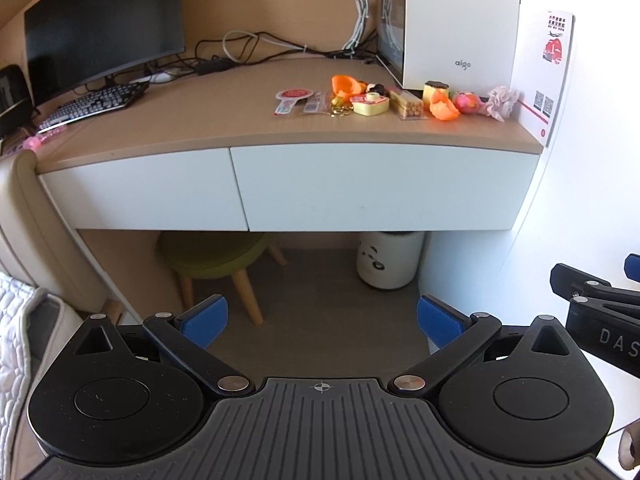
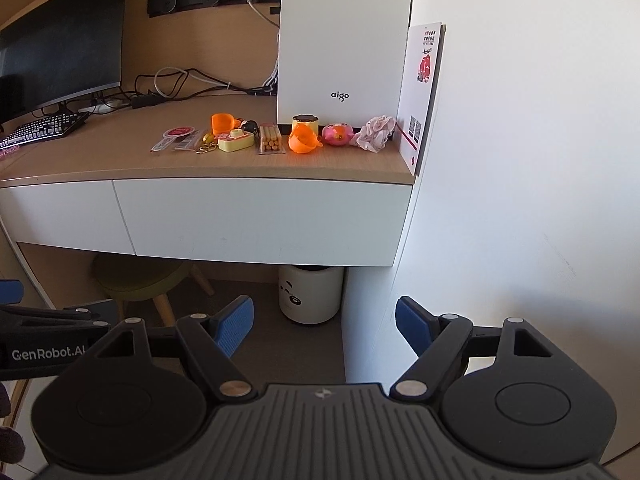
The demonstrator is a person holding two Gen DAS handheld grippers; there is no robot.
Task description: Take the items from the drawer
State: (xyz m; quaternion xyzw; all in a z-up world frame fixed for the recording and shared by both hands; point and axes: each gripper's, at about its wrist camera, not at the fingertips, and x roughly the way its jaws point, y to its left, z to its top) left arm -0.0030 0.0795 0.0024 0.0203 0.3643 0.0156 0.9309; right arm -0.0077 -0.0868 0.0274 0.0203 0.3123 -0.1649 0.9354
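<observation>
The desk's right-hand white drawer (image 1: 384, 186) (image 2: 264, 220) is closed, as is the left drawer (image 1: 144, 192) beside it. On the desktop above lies a row of small items: an orange cup (image 1: 345, 85) (image 2: 223, 123), a yellow box (image 1: 370, 105) (image 2: 236, 141), a biscuit pack (image 1: 407, 104) (image 2: 270, 139), an orange shell (image 1: 443, 107) (image 2: 303, 139), a pink toy (image 1: 469, 103) (image 2: 338, 135) and a pink scrunchie (image 1: 502, 102) (image 2: 376, 131). My left gripper (image 1: 322, 320) and right gripper (image 2: 325, 322) both hang open and empty, well back from the drawers.
A white computer case (image 1: 460, 20) (image 2: 344, 40) and a leaflet (image 1: 546, 76) stand behind the items. Monitor (image 1: 100, 28), keyboard (image 1: 92, 106) and cables sit to the left. Under the desk are a green stool (image 1: 216, 256) and a white bin (image 1: 390, 258). A white wall (image 2: 520, 160) closes the right.
</observation>
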